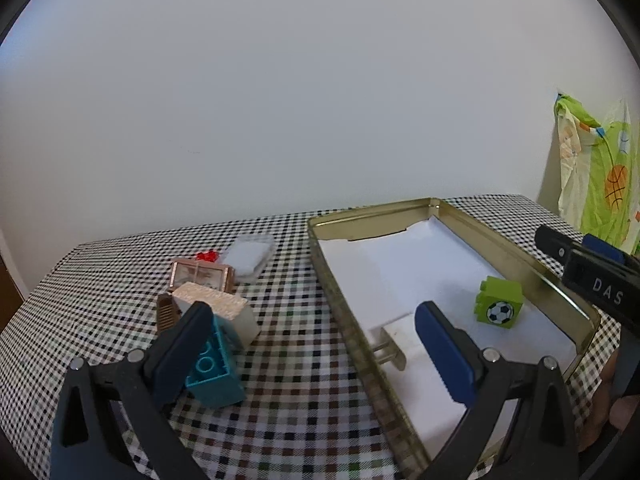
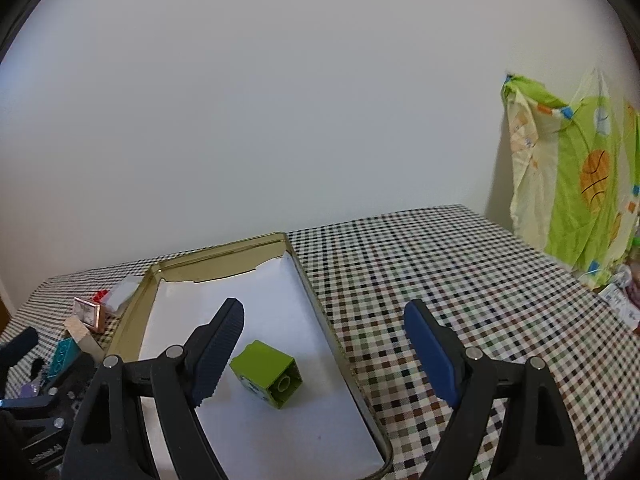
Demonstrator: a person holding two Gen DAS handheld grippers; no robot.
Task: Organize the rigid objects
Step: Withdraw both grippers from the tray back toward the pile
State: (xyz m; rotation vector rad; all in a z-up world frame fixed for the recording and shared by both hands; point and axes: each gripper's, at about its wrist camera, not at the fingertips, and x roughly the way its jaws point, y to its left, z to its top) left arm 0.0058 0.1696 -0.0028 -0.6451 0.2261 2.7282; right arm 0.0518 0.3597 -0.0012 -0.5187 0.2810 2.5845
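Green block (image 1: 499, 307) shows its football face only from the left wrist.

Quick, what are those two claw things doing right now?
Left gripper: open, holding nothing.
Right gripper: open, holding nothing.

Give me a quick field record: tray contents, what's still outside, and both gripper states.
tray: gold tin tray, white paper lining
in tray: green block; white plug adapter
outside, left of tray: teal block, beige box, rose-gold frame, clear box
left gripper: open, empty
right gripper: open, empty
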